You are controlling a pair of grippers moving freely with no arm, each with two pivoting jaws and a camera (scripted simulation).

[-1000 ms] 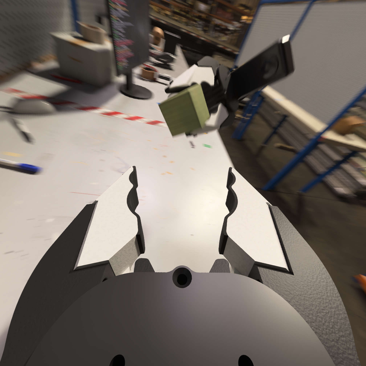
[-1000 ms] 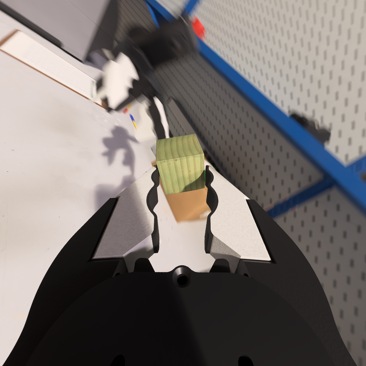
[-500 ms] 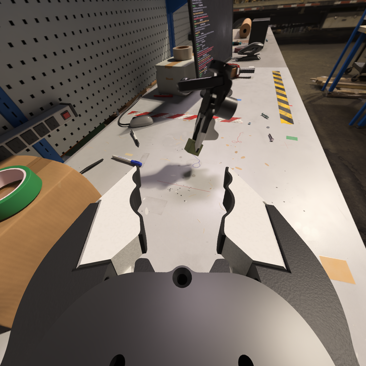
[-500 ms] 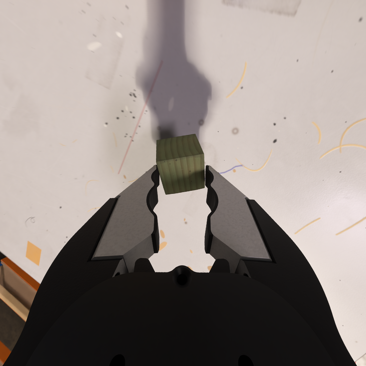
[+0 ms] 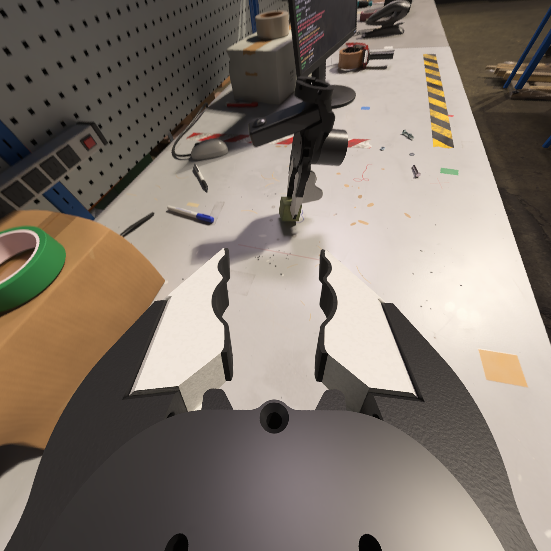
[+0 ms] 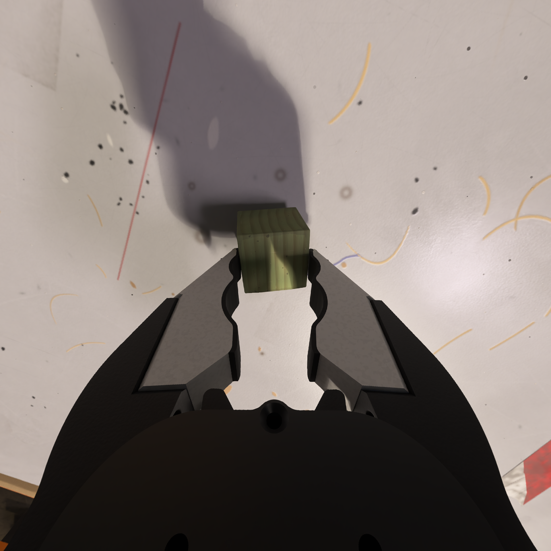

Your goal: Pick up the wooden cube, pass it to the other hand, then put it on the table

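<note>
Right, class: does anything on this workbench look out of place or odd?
Nothing serious. Loose screws lie scattered on the table near the hazard stripe. The wooden cube sits squarely in the right gripper; the left gripper is open, empty.

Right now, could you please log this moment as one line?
right hand-held gripper: shut on wooden cube | cube: at table | left hand-held gripper: open, empty

Right gripper (image 6: 273,253): pointed straight down, jaws clamped on a held load. Left gripper (image 5: 272,256): angled forward, jaws apart, empty.
</note>
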